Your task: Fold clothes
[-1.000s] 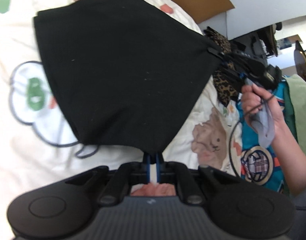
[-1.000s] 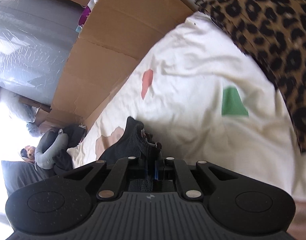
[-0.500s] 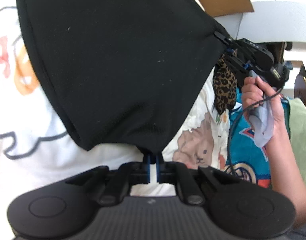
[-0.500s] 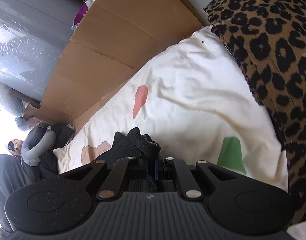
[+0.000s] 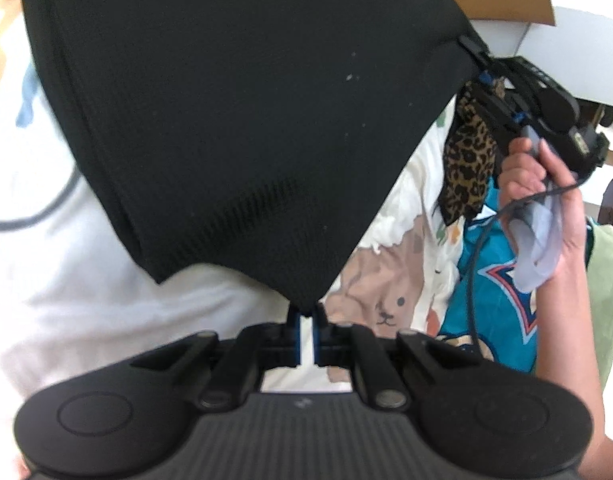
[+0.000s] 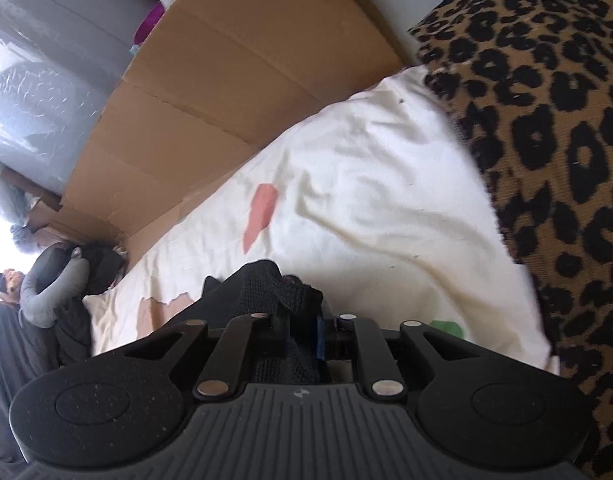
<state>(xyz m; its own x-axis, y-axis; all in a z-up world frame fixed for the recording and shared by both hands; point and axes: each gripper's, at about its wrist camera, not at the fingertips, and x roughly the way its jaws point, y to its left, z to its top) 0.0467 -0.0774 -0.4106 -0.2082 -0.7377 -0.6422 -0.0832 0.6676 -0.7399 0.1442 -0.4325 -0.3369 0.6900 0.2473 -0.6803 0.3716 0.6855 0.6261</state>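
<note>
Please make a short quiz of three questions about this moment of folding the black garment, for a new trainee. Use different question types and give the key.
1. True or false: the black garment is pinched at two corners, one by the left gripper and one by the right gripper.
2. Which fabric lies at the right in the right wrist view? A) striped B) leopard-print fabric C) plain red
3. Fill in: behind the white printed bedsheet stands a large brown ____.

Key: 1 true; 2 B; 3 cardboard box.
</note>
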